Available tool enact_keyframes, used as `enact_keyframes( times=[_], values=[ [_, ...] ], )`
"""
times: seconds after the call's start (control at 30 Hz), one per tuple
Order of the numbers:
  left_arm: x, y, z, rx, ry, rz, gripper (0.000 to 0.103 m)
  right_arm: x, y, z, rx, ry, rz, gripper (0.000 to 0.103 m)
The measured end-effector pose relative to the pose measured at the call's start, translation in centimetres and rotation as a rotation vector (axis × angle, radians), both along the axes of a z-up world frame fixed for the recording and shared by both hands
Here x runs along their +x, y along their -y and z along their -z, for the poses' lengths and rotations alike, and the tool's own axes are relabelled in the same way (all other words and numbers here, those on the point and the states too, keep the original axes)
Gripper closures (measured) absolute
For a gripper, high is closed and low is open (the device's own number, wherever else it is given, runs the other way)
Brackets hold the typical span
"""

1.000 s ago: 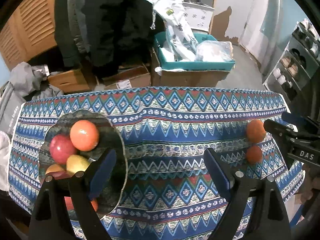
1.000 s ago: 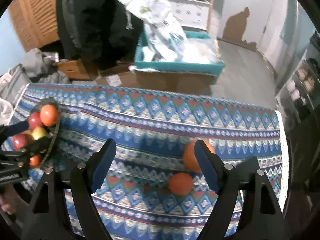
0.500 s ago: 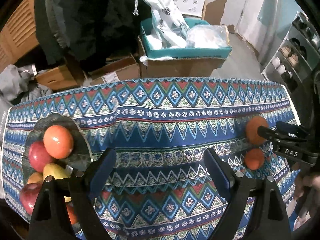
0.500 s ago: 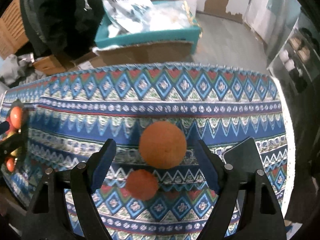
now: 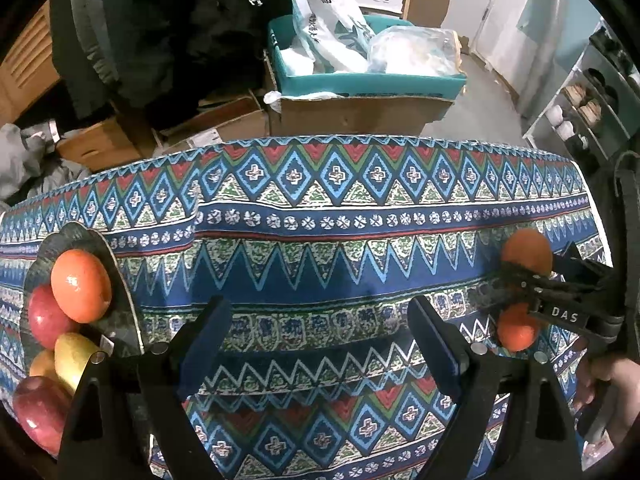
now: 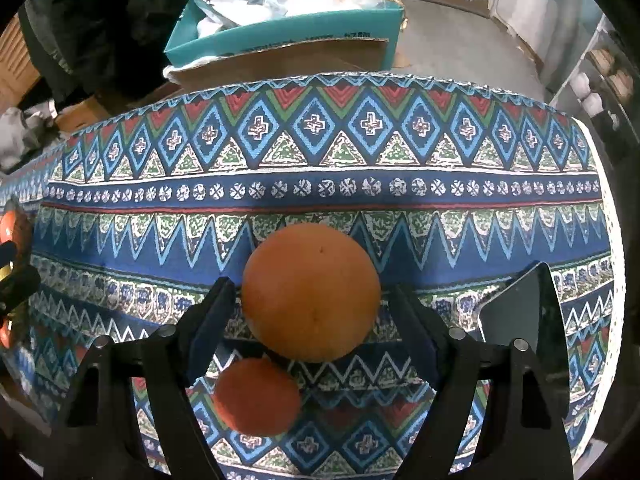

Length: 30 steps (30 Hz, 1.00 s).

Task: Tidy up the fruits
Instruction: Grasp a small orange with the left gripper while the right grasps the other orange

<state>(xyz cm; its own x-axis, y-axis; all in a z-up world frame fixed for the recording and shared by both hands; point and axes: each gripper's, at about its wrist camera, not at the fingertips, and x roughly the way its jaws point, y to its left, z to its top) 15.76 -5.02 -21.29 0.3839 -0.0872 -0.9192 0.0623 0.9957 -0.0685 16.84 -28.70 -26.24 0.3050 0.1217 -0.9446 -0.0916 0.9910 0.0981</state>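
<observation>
A large orange (image 6: 310, 292) rests on the patterned tablecloth (image 6: 320, 196), with a smaller orange (image 6: 256, 396) just in front of it. My right gripper (image 6: 310, 292) straddles the large orange and its jaws are closing; a thin gap still shows at each pad. From the left wrist view that gripper (image 5: 532, 280) is over the same large orange (image 5: 526, 250), and the small orange (image 5: 516, 328) lies below it. My left gripper (image 5: 318, 312) hangs open over bare cloth. To its left a dark plate (image 5: 80, 236) holds an orange (image 5: 80, 286), red apples (image 5: 44, 316) and a yellow fruit (image 5: 72, 356).
A dark flat slab (image 6: 524, 312) lies on the cloth right of the large orange, near the table's right edge. Beyond the far edge stand cardboard boxes and a teal box (image 5: 360, 80) of bags. A person's hand (image 5: 612, 392) holds the right gripper.
Both grippers have come down toward the cloth. The right one moved over the large orange, now between its narrowed jaws. The plate has slid toward the left edge of the left view.
</observation>
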Motion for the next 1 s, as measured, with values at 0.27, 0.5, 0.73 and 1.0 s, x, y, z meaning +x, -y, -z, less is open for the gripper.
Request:
enact_keyframes(
  times=[0.27,0.5,0.73,1.0],
  values=[
    [-0.1,1.6,-0.1,-0.025,-0.003,0.03,0.013,0.0,-0.4,0.0,-0.023,0.023,0.002,0.038],
    [-0.8,4.2,-0.2,-0.043,-0.007,0.086,0.013,-1.5,1.9,-3.1,-0.024,0.077,0.049,0.038],
    [-1.7,8.2,-0.6,-0.08,-0.018,0.155,0.013,-4.3,4.3,-4.2,-0.013,0.082,0.085,0.038],
    [-2.7,12.5,0.4,-0.068,-0.024,0.245,0.013,-7.2,7.2,-3.4,-0.035,0.066,0.135,0.038]
  ],
)
